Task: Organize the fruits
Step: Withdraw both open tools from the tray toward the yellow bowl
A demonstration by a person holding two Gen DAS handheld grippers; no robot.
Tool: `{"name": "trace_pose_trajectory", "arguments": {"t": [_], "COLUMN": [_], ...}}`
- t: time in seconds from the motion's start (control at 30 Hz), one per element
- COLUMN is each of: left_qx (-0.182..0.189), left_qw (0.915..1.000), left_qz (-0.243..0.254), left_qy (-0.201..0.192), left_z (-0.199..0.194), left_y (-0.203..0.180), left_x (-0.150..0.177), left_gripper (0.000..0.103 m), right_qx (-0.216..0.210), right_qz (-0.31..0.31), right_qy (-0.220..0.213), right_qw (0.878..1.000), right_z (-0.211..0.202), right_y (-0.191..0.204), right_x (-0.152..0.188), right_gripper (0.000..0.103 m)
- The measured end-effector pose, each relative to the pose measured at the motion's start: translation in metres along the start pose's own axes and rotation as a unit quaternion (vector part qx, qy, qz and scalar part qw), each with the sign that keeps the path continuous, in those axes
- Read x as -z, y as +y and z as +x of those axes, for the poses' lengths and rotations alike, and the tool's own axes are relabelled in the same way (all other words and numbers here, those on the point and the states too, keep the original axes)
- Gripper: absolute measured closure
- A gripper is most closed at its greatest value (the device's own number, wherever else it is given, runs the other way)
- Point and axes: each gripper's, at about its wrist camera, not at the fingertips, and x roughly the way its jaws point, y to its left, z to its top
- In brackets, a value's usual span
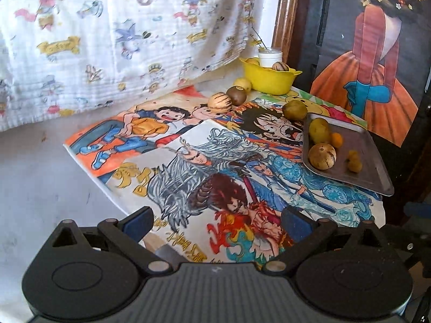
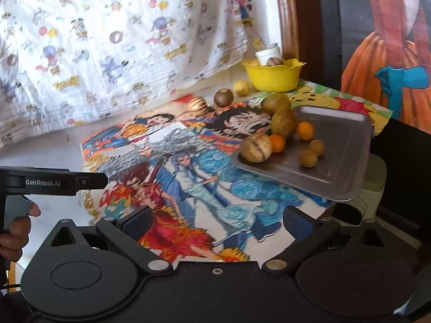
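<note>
A metal tray [image 1: 361, 158] [image 2: 339, 145] at the right of the table holds several fruits: a striped melon [image 1: 322, 156] [image 2: 255, 147], a green-yellow fruit [image 1: 319, 130] [image 2: 282, 122], small oranges [image 2: 305, 130] and small yellow fruits [image 2: 308, 158]. A yellow bowl [image 1: 269, 79] [image 2: 272, 76] at the back holds more fruit. Loose on the table lie a striped melon [image 1: 219, 102] [image 2: 197, 104], a brown kiwi [image 1: 236, 95] [image 2: 223, 97], a lemon [image 1: 242, 84] [image 2: 241, 87] and a green fruit [image 1: 295, 109] [image 2: 275, 102]. My left gripper [image 1: 215, 222] and right gripper [image 2: 215, 222] are open, empty, near the table's front edge.
Colourful cartoon posters [image 1: 215, 156] cover the table. A white printed cloth [image 1: 107, 40] hangs behind on the left. A white jar [image 1: 270, 56] stands behind the bowl. A painted dark panel [image 1: 377, 53] stands at the right. The left gripper's handle [image 2: 54, 181] shows at the left of the right wrist view.
</note>
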Motion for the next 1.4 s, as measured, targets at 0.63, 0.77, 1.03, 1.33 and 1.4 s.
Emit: {"name": "trace_pose_trajectory", "arguments": {"t": [0.63, 0.77, 1.03, 1.33, 1.4], "left_qx": [-0.04, -0.036, -0.039, -0.038, -0.038], "left_qw": [0.9991, 0.9993, 0.999, 0.9978, 0.9978], "left_qz": [0.0, 0.0, 0.02, 0.053, 0.053], "left_qy": [0.014, 0.012, -0.004, 0.008, 0.013], "left_z": [0.018, 0.028, 0.051, 0.085, 0.091], "left_y": [0.034, 0.036, 0.034, 0.02, 0.018], "left_x": [-0.041, -0.056, -0.084, -0.117, -0.126], "left_gripper": [0.0, 0.0, 0.0, 0.0, 0.0], "right_qx": [-0.033, -0.026, -0.015, -0.005, -0.002], "right_qz": [-0.062, -0.055, -0.052, -0.057, -0.059], "right_qy": [-0.006, -0.029, -0.05, -0.04, -0.038], "right_qw": [0.998, 0.998, 0.997, 0.998, 0.998], "right_z": [0.023, 0.027, 0.043, 0.066, 0.069], "right_y": [0.009, -0.002, -0.022, -0.042, -0.045], "right_x": [-0.064, -0.087, -0.117, -0.151, -0.161], "right_gripper": [0.001, 0.001, 0.001, 0.001, 0.001]}}
